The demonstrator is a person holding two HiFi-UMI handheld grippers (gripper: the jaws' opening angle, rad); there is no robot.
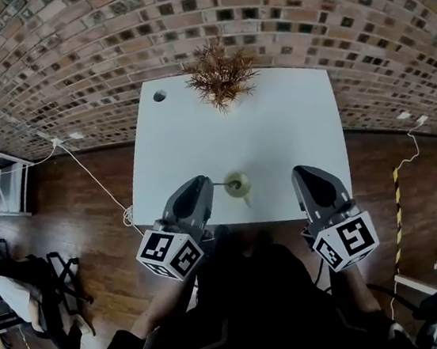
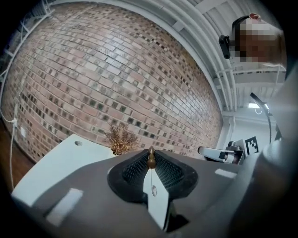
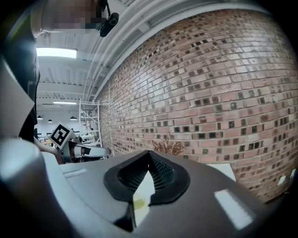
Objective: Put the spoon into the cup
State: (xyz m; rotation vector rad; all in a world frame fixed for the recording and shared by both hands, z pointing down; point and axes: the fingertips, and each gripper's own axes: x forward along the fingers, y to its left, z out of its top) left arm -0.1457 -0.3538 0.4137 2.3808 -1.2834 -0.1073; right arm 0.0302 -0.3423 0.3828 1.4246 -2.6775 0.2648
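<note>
Nearest the person, the grey left gripper [image 1: 202, 184] has its jaws narrow, pinched on the brown knob end of 1 thin spoon [image 2: 150, 159]. The grey right gripper [image 1: 303, 174] beside it has its jaws drawn together on nothing, which makes 2 grippers.

The spoon's slim handle reaches sideways to 1 small pale yellow-green cup [image 1: 237, 185]. The cup stands between the grippers, near the front edge of the 1 white table [image 1: 275, 122].

The step in hand looks like the placing itself. The spoon is at the cup's mouth, but I cannot tell whether its bowl is inside. Next, the left gripper likely needs to lower the spoon in and spread its jaws.

Farther back stands 1 dried brown plant [image 1: 220, 75], and behind it 1 brick wall [image 1: 261, 12].
</note>
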